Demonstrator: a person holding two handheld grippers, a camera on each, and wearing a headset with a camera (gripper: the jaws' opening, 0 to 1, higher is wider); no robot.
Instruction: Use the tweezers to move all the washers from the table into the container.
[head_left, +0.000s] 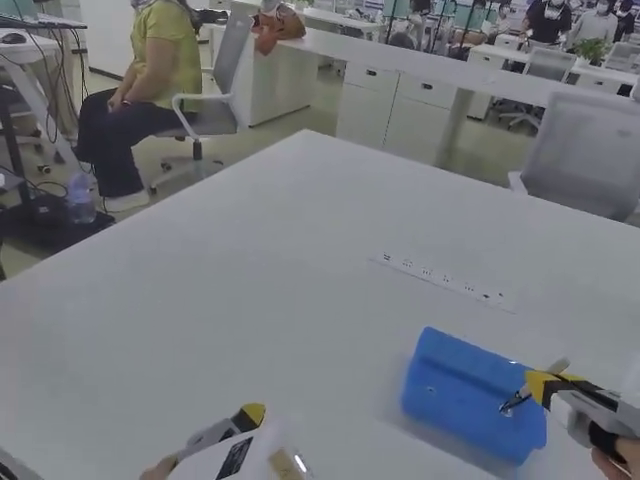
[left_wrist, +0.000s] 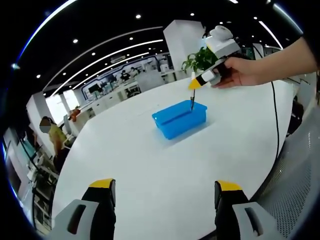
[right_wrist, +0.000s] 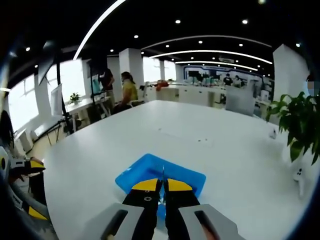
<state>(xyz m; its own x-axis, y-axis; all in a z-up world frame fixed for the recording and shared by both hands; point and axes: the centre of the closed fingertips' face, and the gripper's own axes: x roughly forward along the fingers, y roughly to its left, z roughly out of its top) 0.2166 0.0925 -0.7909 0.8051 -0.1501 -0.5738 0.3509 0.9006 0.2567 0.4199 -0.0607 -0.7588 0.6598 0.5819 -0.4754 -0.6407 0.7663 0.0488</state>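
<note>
My right hand-held gripper (head_left: 540, 382) is pinched almost shut on the tweezers (head_left: 512, 402). The tweezers are thin and dark and poke out from the yellow tips. Their point hangs just over the blue container (head_left: 460, 385), above the edge nearest my right hand. From my left hand-held gripper view, the tweezers (left_wrist: 192, 103) point straight down into the container (left_wrist: 175, 125), and my hand (left_wrist: 240, 72) is wrapped around the right hand-held gripper (left_wrist: 196, 83) above it. The container is a low blue box with an open top, and it sits flat on the white counter (head_left: 250, 300). There is a tiny dark dot inside the container, but it is too small for me to tell what it is. From my right hand-held gripper view, the container (right_wrist: 135, 175) lies right past my two closed yellow tips (right_wrist: 161, 184). My left hand-held gripper (left_wrist: 165, 184) is open wide and holds nothing. It is well to the left of the container, with bare counter between them. A strip of sockets (head_left: 440, 272) lies on the counter just behind the container.
</note>
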